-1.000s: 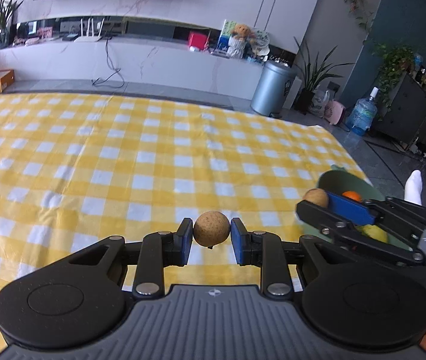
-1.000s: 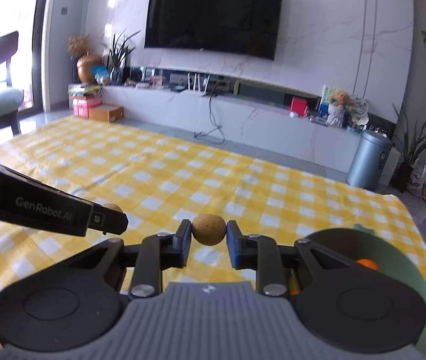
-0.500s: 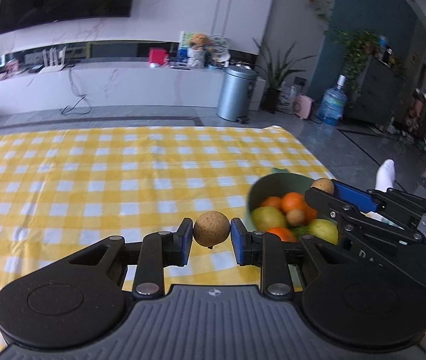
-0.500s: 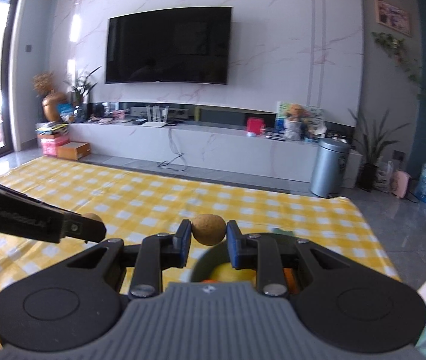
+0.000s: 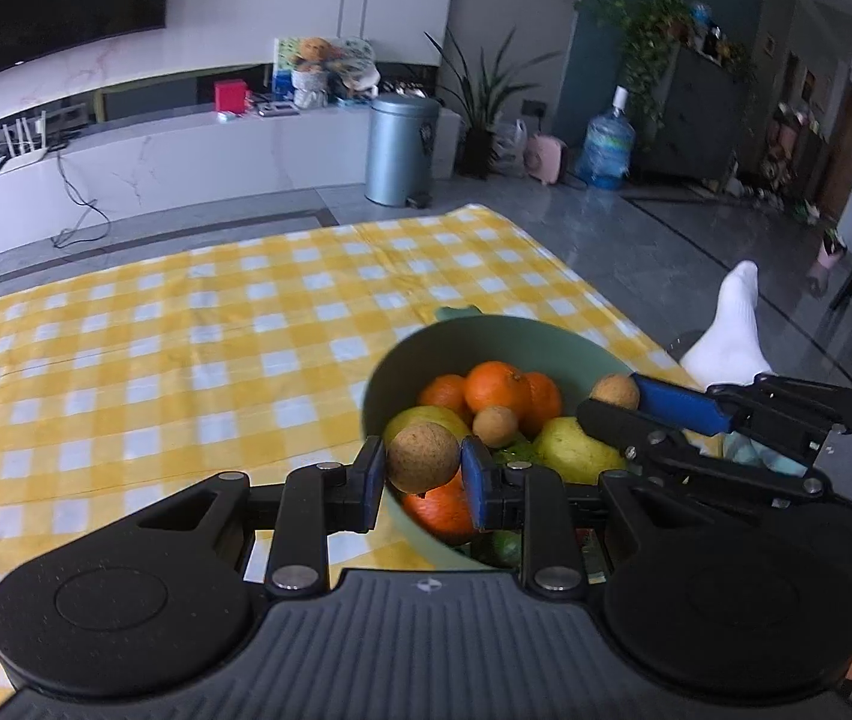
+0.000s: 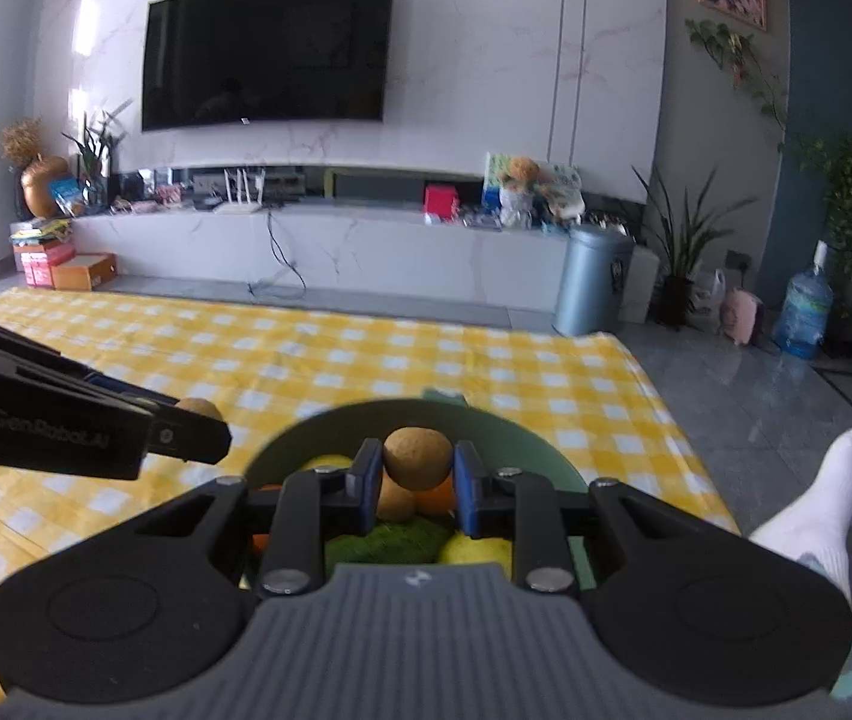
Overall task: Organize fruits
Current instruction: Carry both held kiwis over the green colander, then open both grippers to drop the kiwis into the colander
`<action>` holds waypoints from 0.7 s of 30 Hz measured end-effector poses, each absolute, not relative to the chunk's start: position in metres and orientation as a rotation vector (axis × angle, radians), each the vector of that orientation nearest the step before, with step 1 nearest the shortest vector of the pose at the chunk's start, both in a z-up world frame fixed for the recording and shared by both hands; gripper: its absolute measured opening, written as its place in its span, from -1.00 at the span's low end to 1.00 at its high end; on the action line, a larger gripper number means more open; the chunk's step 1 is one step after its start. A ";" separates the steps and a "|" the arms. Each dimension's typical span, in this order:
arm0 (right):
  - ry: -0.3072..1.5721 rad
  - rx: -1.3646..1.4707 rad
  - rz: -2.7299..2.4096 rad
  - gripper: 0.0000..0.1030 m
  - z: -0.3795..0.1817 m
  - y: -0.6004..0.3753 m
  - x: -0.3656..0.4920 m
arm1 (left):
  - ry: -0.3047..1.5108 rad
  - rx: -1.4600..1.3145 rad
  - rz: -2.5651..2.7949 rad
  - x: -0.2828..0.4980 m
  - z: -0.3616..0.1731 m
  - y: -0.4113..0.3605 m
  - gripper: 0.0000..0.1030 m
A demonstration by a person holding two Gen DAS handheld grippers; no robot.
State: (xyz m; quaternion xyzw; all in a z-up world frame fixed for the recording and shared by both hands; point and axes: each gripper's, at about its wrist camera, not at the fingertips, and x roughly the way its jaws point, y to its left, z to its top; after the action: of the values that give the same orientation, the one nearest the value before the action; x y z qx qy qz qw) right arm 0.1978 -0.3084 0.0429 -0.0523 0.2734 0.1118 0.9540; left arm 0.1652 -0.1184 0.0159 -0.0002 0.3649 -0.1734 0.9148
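A green bowl (image 5: 522,342) sits on the yellow checked tablecloth, holding oranges (image 5: 495,387), yellow-green pears (image 5: 576,450), a small brown fruit (image 5: 495,426) and something green. My left gripper (image 5: 423,468) is shut on a small brown round fruit (image 5: 423,457) held just over the bowl's near left rim. My right gripper (image 6: 417,471) is shut on another small brown round fruit (image 6: 417,457) held above the bowl (image 6: 510,438). The right gripper also shows in the left wrist view (image 5: 612,396) over the bowl's right side. The left gripper shows at the left of the right wrist view (image 6: 198,414).
The yellow checked tablecloth (image 5: 156,348) stretches left and far of the bowl. A person's socked foot (image 5: 726,330) rests by the table's right edge. A grey bin (image 5: 402,150) and a water bottle (image 5: 606,150) stand on the floor beyond.
Both grippers moved right with their brown fruits, from over the cloth to above the green bowl, which now sits directly under them.
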 end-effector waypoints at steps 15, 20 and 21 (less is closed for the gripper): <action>0.730 -0.072 0.183 -0.58 0.018 -0.312 0.225 | 0.810 -0.030 -0.399 0.196 -0.009 -0.130 -0.42; 0.752 -0.072 0.177 -0.58 0.014 -0.309 0.231 | 0.826 -0.055 -0.385 0.208 -0.015 -0.130 -0.41; 0.755 -0.072 0.176 -0.58 0.013 -0.309 0.232 | 0.833 -0.064 -0.385 0.210 -0.017 -0.129 -0.41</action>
State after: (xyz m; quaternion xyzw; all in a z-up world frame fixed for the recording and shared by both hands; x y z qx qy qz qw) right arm 0.2319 -0.3089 0.0129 -0.0351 0.3680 0.0859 0.9252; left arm 0.2104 -0.1294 -0.0172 -0.0311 0.4022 -0.1856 0.8960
